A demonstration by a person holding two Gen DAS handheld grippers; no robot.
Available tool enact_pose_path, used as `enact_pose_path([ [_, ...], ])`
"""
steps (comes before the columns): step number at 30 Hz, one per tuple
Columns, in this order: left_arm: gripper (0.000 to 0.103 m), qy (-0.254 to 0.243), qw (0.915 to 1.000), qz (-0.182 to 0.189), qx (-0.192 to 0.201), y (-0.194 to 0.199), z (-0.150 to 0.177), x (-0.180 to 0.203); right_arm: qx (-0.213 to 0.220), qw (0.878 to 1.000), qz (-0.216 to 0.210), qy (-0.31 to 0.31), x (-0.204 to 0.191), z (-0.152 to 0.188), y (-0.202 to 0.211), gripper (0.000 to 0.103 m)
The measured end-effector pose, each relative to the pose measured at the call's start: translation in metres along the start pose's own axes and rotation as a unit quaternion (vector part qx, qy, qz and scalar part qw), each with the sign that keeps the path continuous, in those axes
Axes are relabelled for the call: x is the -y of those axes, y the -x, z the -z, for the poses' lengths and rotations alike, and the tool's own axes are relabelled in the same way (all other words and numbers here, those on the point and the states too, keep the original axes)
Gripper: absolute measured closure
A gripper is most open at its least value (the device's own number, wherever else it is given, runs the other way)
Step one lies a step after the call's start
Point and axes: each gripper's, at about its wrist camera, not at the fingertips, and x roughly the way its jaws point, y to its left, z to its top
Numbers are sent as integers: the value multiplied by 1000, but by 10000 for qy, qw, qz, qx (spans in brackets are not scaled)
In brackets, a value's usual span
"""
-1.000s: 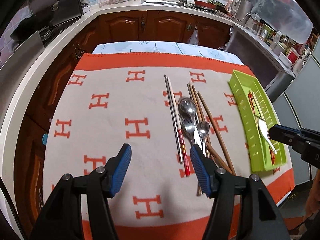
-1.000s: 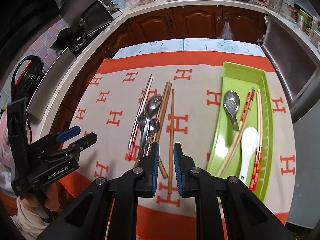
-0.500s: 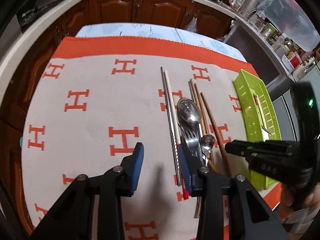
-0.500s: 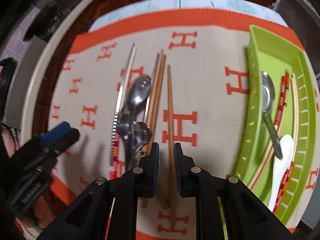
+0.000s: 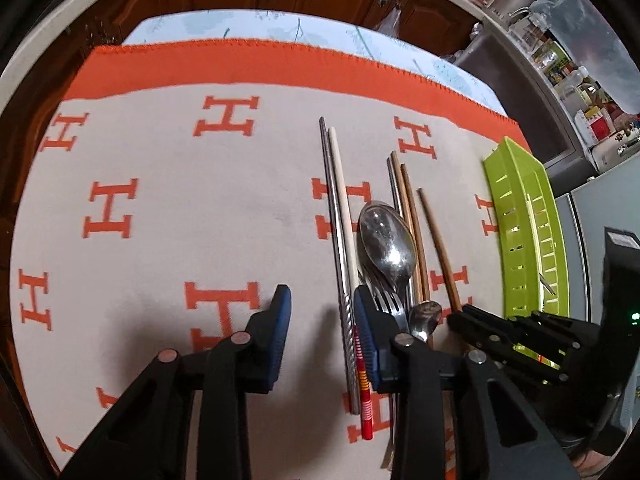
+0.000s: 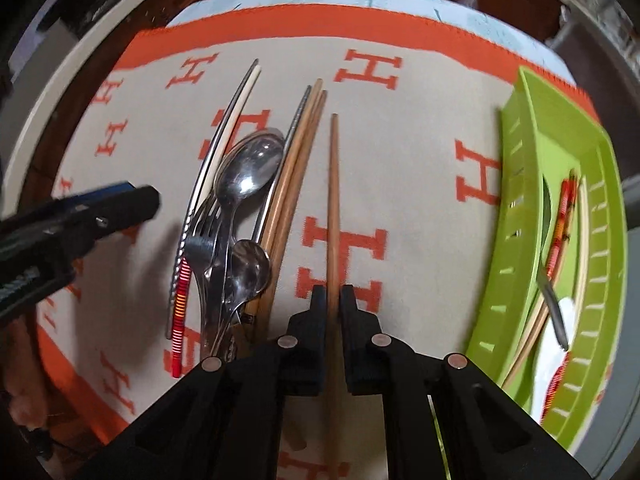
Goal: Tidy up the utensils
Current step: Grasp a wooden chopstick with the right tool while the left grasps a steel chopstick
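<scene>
While low over the cloth, right tongs (image 6: 331,294) tight on single wooden chopstick (image 6: 333,200), left tongs (image 5: 322,300) half-wide after closing, nothing gripped.

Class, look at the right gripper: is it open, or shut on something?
Shut on the lone wooden chopstick. The right gripper's pads press its sides; its jaws have just been closing.

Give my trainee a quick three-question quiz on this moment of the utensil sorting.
1. True or false: the right gripper is clamped on the lone wooden chopstick.
2. What colour is the tray? A) blue B) green C) white
3. Fill in: the large spoon lies on the ____ with the orange H pattern.

Key: 1 true; 2 B; 3 cloth.
</scene>
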Motion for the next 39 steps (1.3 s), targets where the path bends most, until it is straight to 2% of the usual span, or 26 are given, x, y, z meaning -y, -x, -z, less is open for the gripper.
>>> enact_pose_path([
  [5,76,-7,9999,-92,-100,-11,-7,3,0,9995,-235,-213,12,4,5,97],
  [17,76,-66,9993,-302,-226,-26,-15,9,23,9969,-664,-431,12,23,12,97],
  [25,76,-238,9973,-656,-230,-30,-18,18,210,9952,-833,-467,15,31,32,97],
  [33,77,-538,9909,-1214,-207,-39,-24,38,356,9907,-1114,-691,35,40,55,97],
  [34,78,-542,9909,-1218,-197,-39,-25,41,376,9894,-1185,-748,35,41,57,97],
  [35,85,-538,9915,-1167,-182,-39,-25,41,402,9881,-1257,-796,38,44,60,97],
  [36,100,-524,9923,-1113,-164,-39,-25,40,440,9862,-1346,-855,41,46,65,97],
  [39,100,-316,9943,-1001,-169,-37,-26,35,546,9812,-1545,-1019,52,53,78,97],
])
